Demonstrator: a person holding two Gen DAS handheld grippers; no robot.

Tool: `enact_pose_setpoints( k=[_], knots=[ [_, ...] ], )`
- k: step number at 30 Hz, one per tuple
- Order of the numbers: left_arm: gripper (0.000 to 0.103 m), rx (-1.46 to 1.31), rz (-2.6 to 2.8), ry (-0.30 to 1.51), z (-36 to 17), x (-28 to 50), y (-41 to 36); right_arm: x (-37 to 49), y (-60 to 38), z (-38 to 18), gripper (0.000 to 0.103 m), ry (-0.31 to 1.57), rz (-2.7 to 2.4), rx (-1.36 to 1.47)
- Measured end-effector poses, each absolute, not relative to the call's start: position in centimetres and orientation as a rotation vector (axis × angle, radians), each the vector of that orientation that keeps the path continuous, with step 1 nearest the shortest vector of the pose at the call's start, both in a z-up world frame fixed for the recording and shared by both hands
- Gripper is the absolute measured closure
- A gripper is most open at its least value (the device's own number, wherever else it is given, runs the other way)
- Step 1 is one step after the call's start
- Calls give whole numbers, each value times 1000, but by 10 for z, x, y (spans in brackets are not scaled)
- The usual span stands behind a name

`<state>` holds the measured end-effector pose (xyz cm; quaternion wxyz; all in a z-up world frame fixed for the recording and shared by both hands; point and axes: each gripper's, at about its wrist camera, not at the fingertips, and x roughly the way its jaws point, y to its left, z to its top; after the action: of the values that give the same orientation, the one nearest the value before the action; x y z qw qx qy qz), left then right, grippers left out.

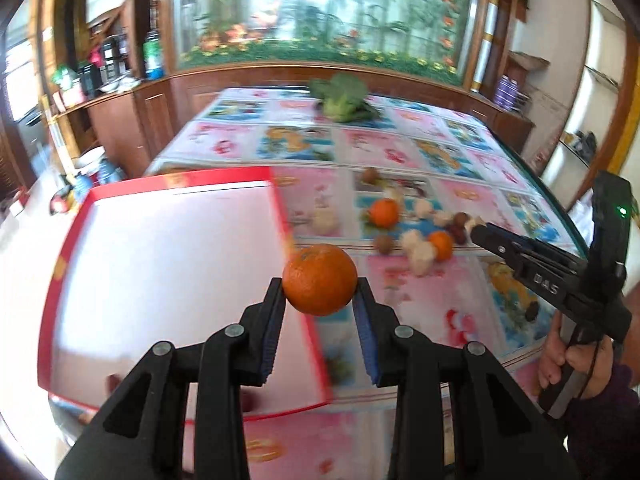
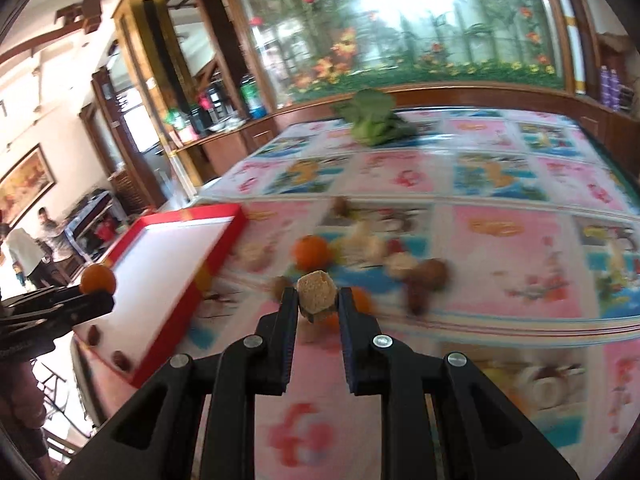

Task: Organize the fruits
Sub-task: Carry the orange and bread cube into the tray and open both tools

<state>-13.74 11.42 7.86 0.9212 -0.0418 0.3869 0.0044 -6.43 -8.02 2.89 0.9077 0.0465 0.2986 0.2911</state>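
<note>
My left gripper (image 1: 320, 286) is shut on an orange (image 1: 320, 279) and holds it above the right edge of a red-rimmed white tray (image 1: 160, 280). The same orange (image 2: 97, 279) shows in the right wrist view over the tray (image 2: 176, 252). My right gripper (image 2: 318, 294) is shut on a small tan lumpy fruit (image 2: 315, 290) above a pile of fruit on the table. The pile holds two more oranges (image 1: 384, 213) (image 1: 440, 245), pale lumpy pieces (image 1: 418, 246) and small brown fruits (image 1: 384, 243). Two dark fruits (image 2: 120, 358) lie in the tray's near corner.
The table (image 2: 500, 240) wears a pink and blue cartoon cloth. A leafy green vegetable (image 1: 344, 98) lies at the far end. Wooden cabinets and a flower mural stand behind. The right gripper's body (image 1: 560, 276) reaches in from the right in the left wrist view.
</note>
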Motion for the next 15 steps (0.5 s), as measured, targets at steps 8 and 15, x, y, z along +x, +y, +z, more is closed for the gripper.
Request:
enact_pose_setpoints(
  k=[8, 15],
  knots=[
    [67, -129, 103, 808, 66, -155, 158, -88, 5, 30, 85, 622, 805, 45],
    [66, -144, 167, 821, 55, -170, 187, -93, 47, 29, 85, 667, 912, 50]
  ],
)
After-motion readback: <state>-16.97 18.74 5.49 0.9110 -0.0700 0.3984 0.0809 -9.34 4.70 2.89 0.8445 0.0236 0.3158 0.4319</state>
